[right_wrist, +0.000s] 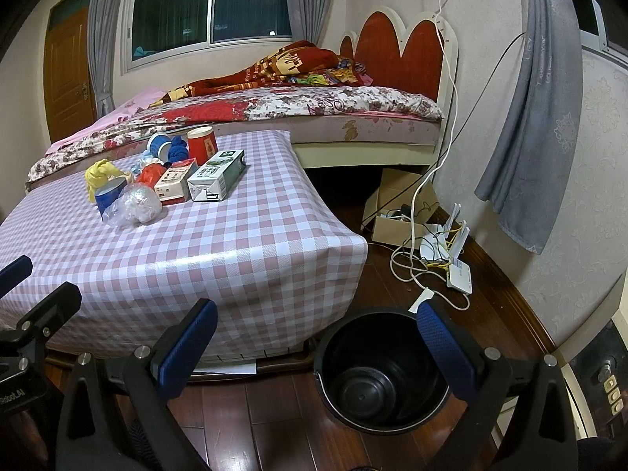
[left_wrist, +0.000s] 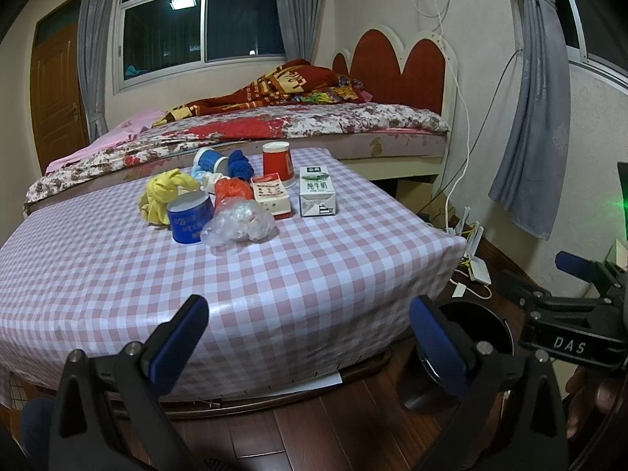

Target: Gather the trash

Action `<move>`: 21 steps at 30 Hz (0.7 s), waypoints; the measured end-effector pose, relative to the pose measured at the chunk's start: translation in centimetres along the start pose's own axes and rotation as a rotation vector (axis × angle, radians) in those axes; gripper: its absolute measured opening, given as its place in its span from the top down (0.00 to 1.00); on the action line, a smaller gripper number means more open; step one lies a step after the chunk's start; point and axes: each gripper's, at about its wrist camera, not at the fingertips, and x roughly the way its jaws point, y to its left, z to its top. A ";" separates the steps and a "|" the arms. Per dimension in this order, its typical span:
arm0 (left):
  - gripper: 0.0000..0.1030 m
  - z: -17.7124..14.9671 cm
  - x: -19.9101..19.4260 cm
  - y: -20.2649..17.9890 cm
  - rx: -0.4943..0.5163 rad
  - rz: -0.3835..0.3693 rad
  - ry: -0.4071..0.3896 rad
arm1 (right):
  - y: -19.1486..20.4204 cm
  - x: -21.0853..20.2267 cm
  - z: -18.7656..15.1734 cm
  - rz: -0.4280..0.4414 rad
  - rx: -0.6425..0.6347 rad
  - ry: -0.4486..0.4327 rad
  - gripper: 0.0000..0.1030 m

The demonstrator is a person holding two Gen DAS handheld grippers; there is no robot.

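A pile of trash sits on the pink checked table: a milk carton, a red paper cup, a red-and-white box, a crumpled clear plastic bag, a blue cup, a yellow bag and an orange bag. On the floor by the table's near corner stands a black bin, with nothing in it. My left gripper hovers open over the table's near edge, well short of the pile. My right gripper is open just above the bin's rim, holding nothing.
A bed runs behind the table. A cardboard box, white routers and loose cables lie on the wooden floor by the right wall. A grey curtain hangs there.
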 end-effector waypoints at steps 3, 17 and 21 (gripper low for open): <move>0.01 0.0 0.0 0.0 0.000 0.001 0.000 | 0.0 0.0 0.0 -0.001 -0.001 -0.001 0.01; 0.01 0.0 0.0 0.1 -0.003 -0.001 0.002 | 0.1 0.1 0.0 0.000 0.000 -0.001 0.01; 0.01 0.0 0.0 0.1 -0.003 -0.001 0.002 | -0.1 0.0 0.0 0.000 -0.001 0.000 0.01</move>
